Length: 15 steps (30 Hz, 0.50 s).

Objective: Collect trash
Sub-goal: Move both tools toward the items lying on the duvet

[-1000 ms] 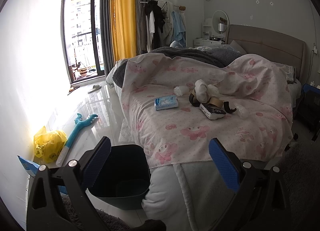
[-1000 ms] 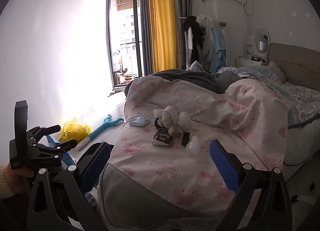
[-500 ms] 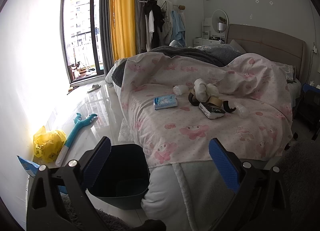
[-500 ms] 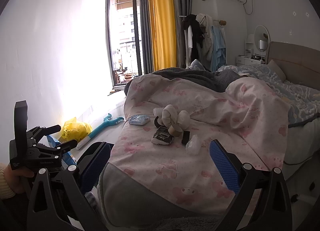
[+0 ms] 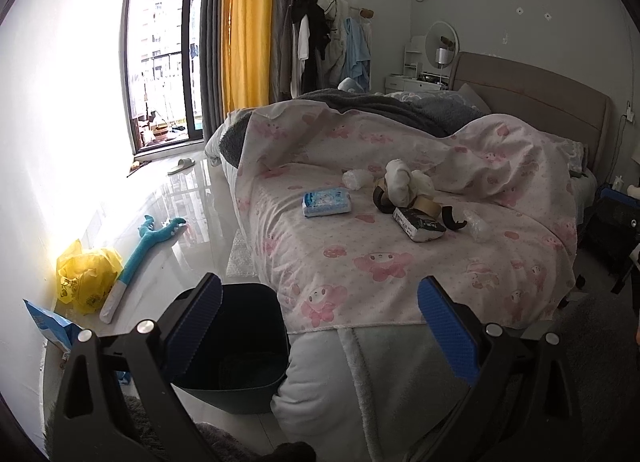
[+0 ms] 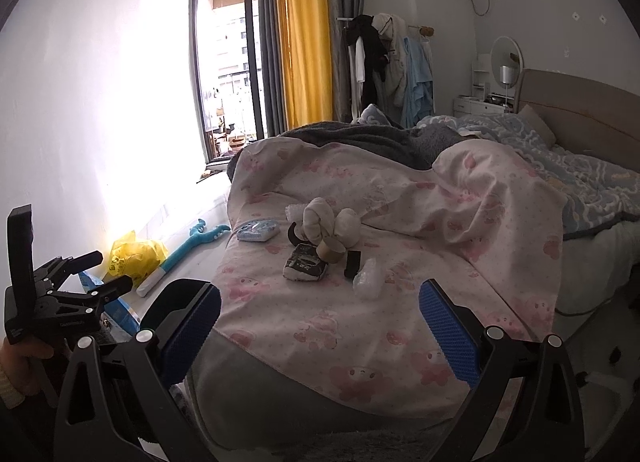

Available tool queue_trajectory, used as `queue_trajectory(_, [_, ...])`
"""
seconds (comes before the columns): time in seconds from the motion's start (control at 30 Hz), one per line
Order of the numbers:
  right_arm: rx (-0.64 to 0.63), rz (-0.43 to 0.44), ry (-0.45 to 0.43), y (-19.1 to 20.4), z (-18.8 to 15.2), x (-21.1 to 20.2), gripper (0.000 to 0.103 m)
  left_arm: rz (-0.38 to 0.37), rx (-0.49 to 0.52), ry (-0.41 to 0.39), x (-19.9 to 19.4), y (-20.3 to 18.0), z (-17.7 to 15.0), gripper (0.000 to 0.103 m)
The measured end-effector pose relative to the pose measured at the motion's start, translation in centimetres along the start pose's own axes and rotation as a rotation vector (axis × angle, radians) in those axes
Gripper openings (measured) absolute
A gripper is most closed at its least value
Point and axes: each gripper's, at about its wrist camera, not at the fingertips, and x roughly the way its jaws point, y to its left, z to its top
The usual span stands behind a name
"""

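Both the left gripper and right gripper are held wide and empty, low in frame, with trash seen mid-frame on the bed and a bin at lower left.

Ahead of your left gripper, whose pads are bright blue on black fingers, lies a pale pink sheet dotted all over and printed with pink cartoon faces. To the gripper's lower left stands a dark teal bin. Further left you have a yellow plastic bag and a turquoise-and-white toy. On the sheet, straight ahead, sits a blue-and-white tissue pack and, right of it, a black-and-white wrapper. Beyond hangs a yellow curtain between grey ones.
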Motion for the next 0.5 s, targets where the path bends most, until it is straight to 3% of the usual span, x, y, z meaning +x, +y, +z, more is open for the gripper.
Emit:
queue_trajectory(0.33, [-0.002, -0.010, 0.059, 0.6, 1.7, 3.9, 0.100, -0.022, -0.031, 0.048, 2.3, 1.3, 1.1, 0.099])
queue_trajectory(0.5, [0.040, -0.014, 0.118, -0.6, 1.6, 7.1, 0.089, -0.070, -0.015, 0.077, 3.9, 1.2, 1.6, 0.099])
